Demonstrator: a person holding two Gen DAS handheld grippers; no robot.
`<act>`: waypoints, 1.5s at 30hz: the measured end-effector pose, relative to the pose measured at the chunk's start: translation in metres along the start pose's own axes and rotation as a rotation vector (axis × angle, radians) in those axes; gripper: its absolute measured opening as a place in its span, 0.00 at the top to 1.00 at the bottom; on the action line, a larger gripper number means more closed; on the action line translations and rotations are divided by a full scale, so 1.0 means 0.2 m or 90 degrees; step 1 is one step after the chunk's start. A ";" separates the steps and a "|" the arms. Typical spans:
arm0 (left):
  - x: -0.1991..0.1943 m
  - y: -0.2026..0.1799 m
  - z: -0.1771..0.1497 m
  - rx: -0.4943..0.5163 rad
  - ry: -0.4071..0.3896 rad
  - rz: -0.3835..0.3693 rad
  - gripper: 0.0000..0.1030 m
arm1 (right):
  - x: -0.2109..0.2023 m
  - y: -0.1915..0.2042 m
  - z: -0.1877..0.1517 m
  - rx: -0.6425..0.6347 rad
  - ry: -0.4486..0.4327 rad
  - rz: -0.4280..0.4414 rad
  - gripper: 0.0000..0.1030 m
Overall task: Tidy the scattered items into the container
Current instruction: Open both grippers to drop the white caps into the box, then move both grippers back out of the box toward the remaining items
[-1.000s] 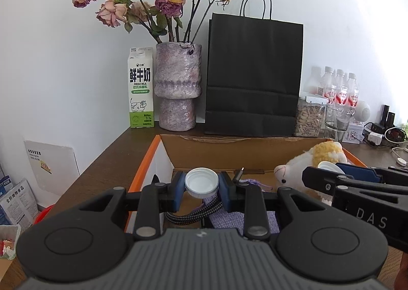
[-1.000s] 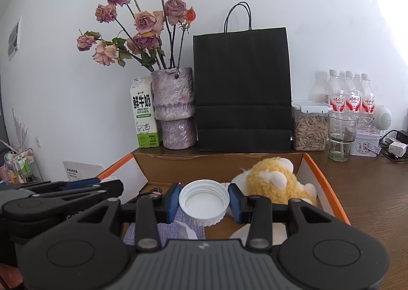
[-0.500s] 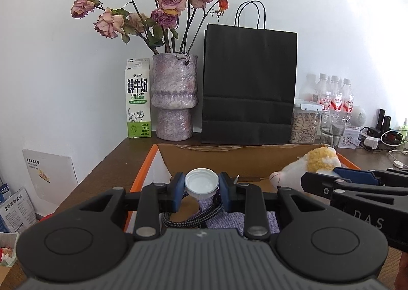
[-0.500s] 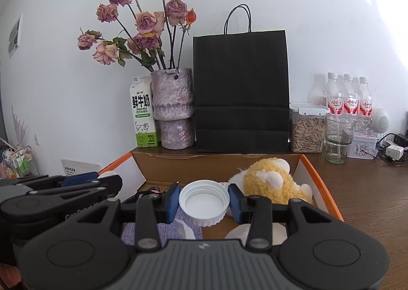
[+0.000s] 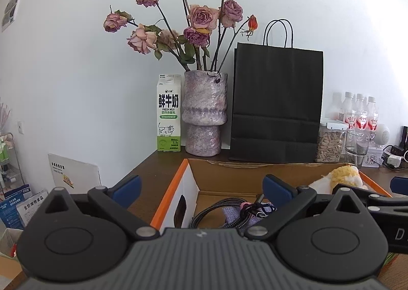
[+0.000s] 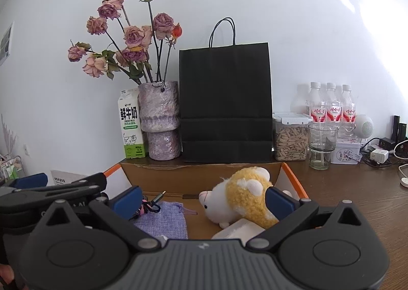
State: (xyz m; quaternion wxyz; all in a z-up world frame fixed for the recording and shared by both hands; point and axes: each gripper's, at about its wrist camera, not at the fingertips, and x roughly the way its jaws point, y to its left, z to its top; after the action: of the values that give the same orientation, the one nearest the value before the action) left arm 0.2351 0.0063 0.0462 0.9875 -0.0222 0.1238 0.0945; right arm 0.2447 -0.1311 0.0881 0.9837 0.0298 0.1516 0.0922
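An open cardboard box [image 5: 224, 179] [image 6: 204, 178] with orange edges stands on the brown table. Inside lie a braided cable [image 5: 216, 209], a purple cloth pouch [image 6: 165, 218], a yellow and white plush toy [image 6: 239, 199] [image 5: 341, 178] and a white flat piece [image 6: 239, 230]. My left gripper [image 5: 201, 189] is open and empty above the box's left side. My right gripper [image 6: 202, 199] is open and empty above the box's middle. The two white caps are out of sight.
Behind the box stand a milk carton [image 5: 168, 116], a vase of dried roses [image 5: 205, 114], a black paper bag [image 5: 276, 106], a jar of seeds [image 6: 290, 138], a glass [image 6: 321, 146] and water bottles [image 6: 331, 107]. Chargers and cables [image 6: 382, 153] lie at the right.
Both grippers held white caps before; both have now opened wide and the caps are gone from between the fingers. The left gripper has shifted left and tilted upward.
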 end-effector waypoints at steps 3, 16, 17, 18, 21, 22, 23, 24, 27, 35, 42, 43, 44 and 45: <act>0.00 0.00 0.00 0.000 0.000 -0.001 0.00 | -0.01 0.00 0.00 -0.002 -0.002 0.000 0.00; -0.04 0.03 -0.03 -0.010 -0.006 -0.021 0.00 | -0.04 -0.02 -0.03 -0.003 -0.006 -0.010 0.00; -0.05 0.03 -0.04 -0.010 -0.008 -0.023 0.00 | -0.04 -0.03 -0.03 -0.002 -0.008 -0.009 0.00; -0.05 0.03 -0.04 -0.010 -0.010 -0.025 0.00 | -0.05 -0.03 -0.04 -0.001 -0.010 -0.011 0.00; -0.07 0.04 -0.06 -0.008 -0.015 -0.020 0.00 | -0.07 -0.04 -0.05 -0.002 -0.020 -0.014 0.00; -0.07 0.04 -0.07 -0.007 -0.015 -0.017 0.00 | -0.08 -0.04 -0.06 -0.004 -0.024 -0.016 0.00; -0.08 0.05 -0.07 -0.006 -0.015 -0.018 0.00 | -0.09 -0.04 -0.06 -0.008 -0.028 -0.017 0.00; -0.09 0.05 -0.08 -0.005 -0.014 -0.019 0.00 | -0.10 -0.04 -0.07 -0.014 -0.031 -0.019 0.00; -0.12 0.07 -0.10 -0.004 -0.018 -0.021 0.00 | -0.13 -0.03 -0.10 -0.031 -0.038 -0.021 0.00; -0.21 0.11 -0.16 0.011 -0.023 -0.012 0.00 | -0.24 -0.05 -0.19 -0.049 -0.043 -0.028 0.00; -0.27 0.14 -0.19 0.013 -0.017 -0.011 0.00 | -0.31 -0.09 -0.27 -0.060 -0.027 -0.045 0.00; -0.28 0.14 -0.20 0.016 -0.013 -0.009 0.00 | -0.32 -0.09 -0.27 -0.061 -0.026 -0.048 0.00; -0.29 0.14 -0.21 0.020 -0.010 -0.005 0.00 | -0.33 -0.09 -0.28 -0.060 -0.025 -0.050 0.00; -0.29 0.14 -0.22 0.025 -0.007 0.000 0.00 | -0.33 -0.10 -0.28 -0.060 -0.022 -0.052 0.00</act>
State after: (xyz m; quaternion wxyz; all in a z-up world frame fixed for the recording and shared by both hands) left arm 0.1636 0.0207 0.0170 0.9884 -0.0025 0.1206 0.0924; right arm 0.1685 -0.1615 0.0515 0.9895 -0.0211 0.1309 0.0583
